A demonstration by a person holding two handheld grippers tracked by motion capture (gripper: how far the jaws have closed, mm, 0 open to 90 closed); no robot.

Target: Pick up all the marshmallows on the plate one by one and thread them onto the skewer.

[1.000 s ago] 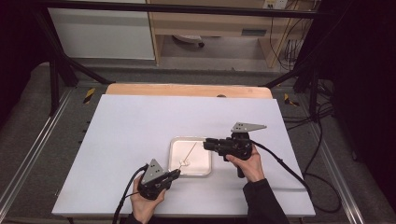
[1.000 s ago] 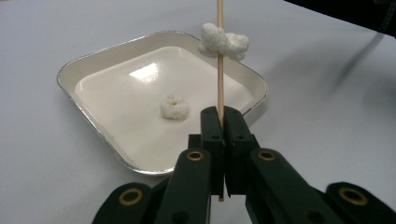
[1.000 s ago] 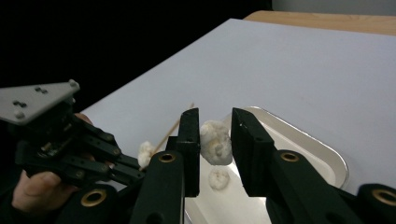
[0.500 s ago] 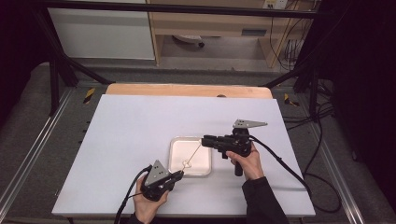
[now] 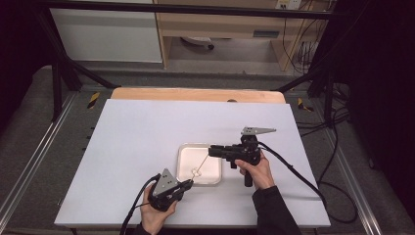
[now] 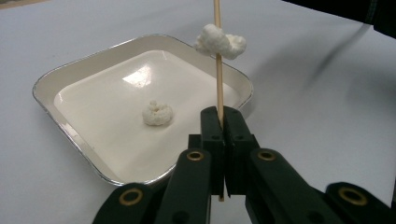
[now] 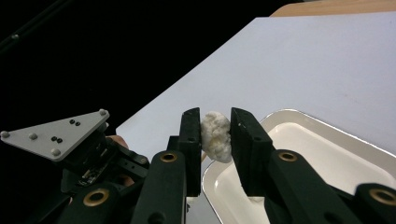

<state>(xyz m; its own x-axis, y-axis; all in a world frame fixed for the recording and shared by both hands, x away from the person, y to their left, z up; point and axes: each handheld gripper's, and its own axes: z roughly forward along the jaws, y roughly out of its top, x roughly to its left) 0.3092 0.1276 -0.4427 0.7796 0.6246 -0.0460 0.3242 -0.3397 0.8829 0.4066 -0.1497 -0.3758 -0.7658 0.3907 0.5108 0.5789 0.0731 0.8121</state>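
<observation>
Left gripper [image 6: 223, 122] clamps the skewer [image 6: 218, 70] steady over the tray [image 6: 70, 77] near edge; right gripper [image 7: 215, 133] pinches the white puff [image 7: 216, 135] on that skewer above the tray, so slide it straight along the skewer without crushing it

White desk [image 5: 147, 132] lies bare from nine through twelve o'clock of the shallow white metal-rimmed tray [image 5: 183, 164] — the slanted wooden skewer [image 5: 204, 160] crosses above it.

In the left gripper view the skewer [image 6: 218, 70] runs off the top edge. In the right gripper view the jaws hide the skewer beside the white piece [image 7: 216, 135], and the tray [image 7: 327, 140] is cut off at right.
</observation>
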